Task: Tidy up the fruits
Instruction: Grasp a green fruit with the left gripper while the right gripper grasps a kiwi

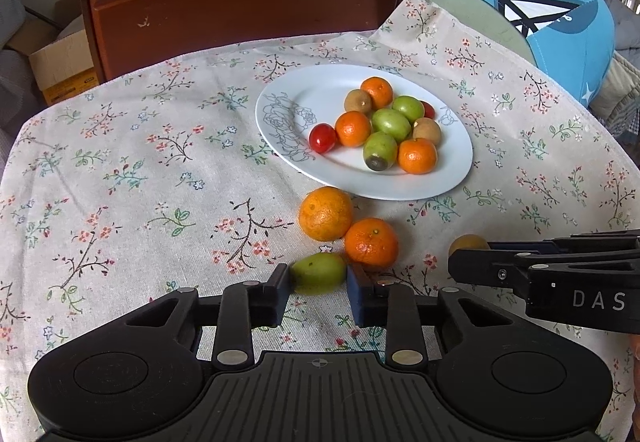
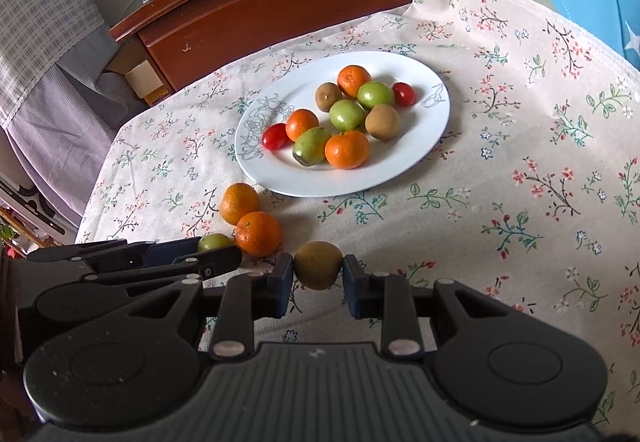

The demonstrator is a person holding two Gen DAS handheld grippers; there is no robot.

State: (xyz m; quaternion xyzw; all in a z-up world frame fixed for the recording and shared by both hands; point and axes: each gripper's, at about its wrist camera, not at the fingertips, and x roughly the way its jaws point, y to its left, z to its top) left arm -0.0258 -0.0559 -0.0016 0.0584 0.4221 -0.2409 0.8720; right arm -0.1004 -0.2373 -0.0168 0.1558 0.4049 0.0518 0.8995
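Left tool [image 1: 319,288] pinches green fruit [image 1: 319,272]; right tool [image 2: 318,284], angled down alongside, pinches brown fruit [image 2: 319,264].

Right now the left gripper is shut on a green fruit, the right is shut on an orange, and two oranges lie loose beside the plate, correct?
Not quite. The right gripper is shut on a brown fruit, as the right wrist view shows. The left gripper does clamp the green fruit, and two oranges lie beside the plate.
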